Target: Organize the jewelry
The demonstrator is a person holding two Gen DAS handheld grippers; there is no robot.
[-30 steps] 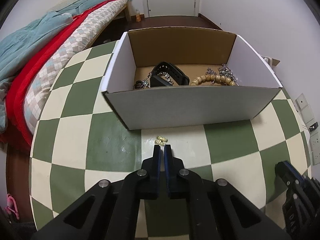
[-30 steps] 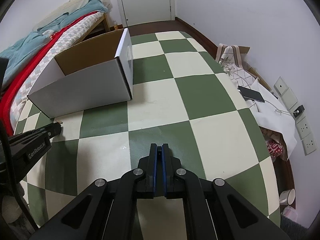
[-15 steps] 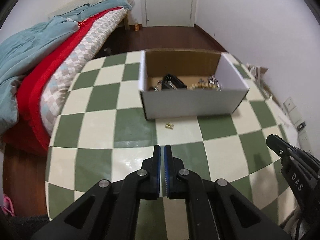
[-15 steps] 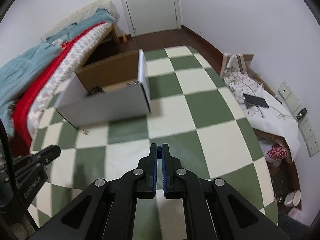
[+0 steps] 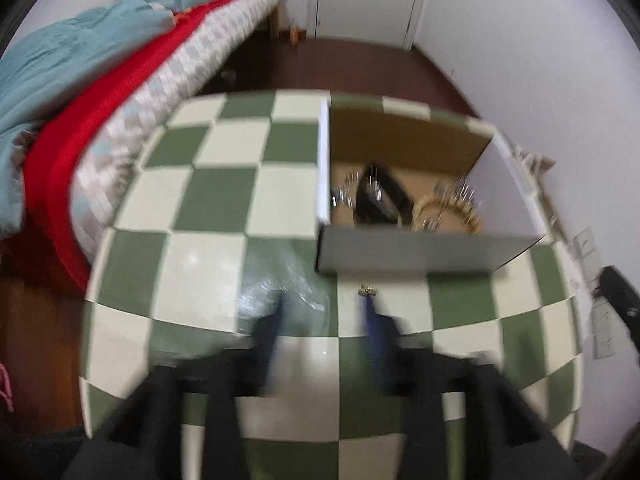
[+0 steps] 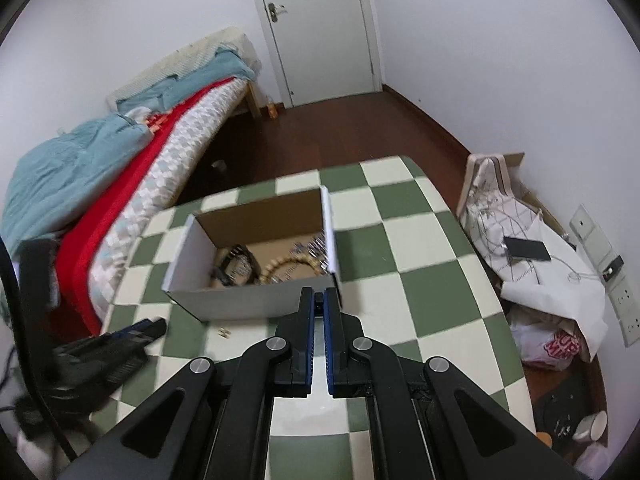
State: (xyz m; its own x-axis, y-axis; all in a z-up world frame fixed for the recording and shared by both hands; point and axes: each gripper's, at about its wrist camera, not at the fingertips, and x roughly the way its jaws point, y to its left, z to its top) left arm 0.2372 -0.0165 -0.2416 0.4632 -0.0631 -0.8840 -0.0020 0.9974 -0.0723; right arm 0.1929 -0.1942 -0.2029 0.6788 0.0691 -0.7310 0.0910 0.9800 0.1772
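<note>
An open cardboard box (image 5: 404, 250) (image 6: 256, 300) stands on the green-and-cream checkered table. Inside lie a black watch (image 5: 380, 196), a gold bead bracelet (image 5: 444, 212) and silver chains (image 5: 460, 192). A small gold earring pair (image 5: 367, 290) (image 6: 225, 332) lies on the table just in front of the box. My left gripper (image 5: 324, 312) is open and blurred, its right finger just below the earrings. My right gripper (image 6: 319, 300) is shut and empty, high above the table, in front of the box's right corner.
A bed (image 6: 120, 184) with red and teal covers lies to the left of the table. A white door (image 6: 316, 28) is at the back. Bags, papers and a phone (image 6: 524, 249) clutter the floor to the right. The table edge curves close on all sides.
My left gripper has opened and moved left, so the box now sits to the right. My right gripper has risen and pulled back, staying shut.
</note>
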